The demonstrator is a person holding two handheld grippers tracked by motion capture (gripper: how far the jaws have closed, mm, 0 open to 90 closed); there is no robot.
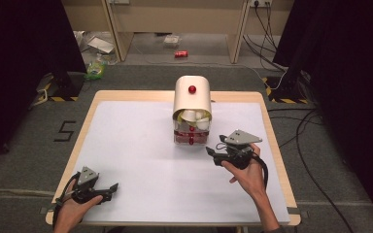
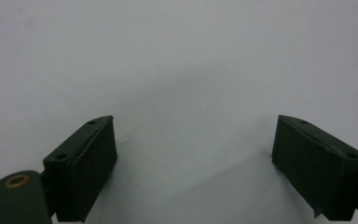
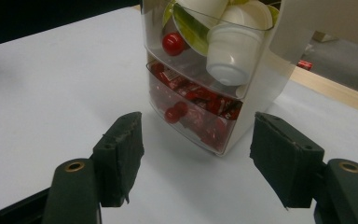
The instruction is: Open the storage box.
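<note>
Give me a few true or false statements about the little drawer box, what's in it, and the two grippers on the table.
1. The drawer box stands on the white table. True.
2. The right gripper is clamped on a drawer knob. False: its jaws are apart with nothing between them, short of the box.
3. The upper drawer holds white cups. True.
4. The lower drawer holds blue items. False: its contents are red.
5. The left gripper holds a cup. False: it is open over bare table.
</note>
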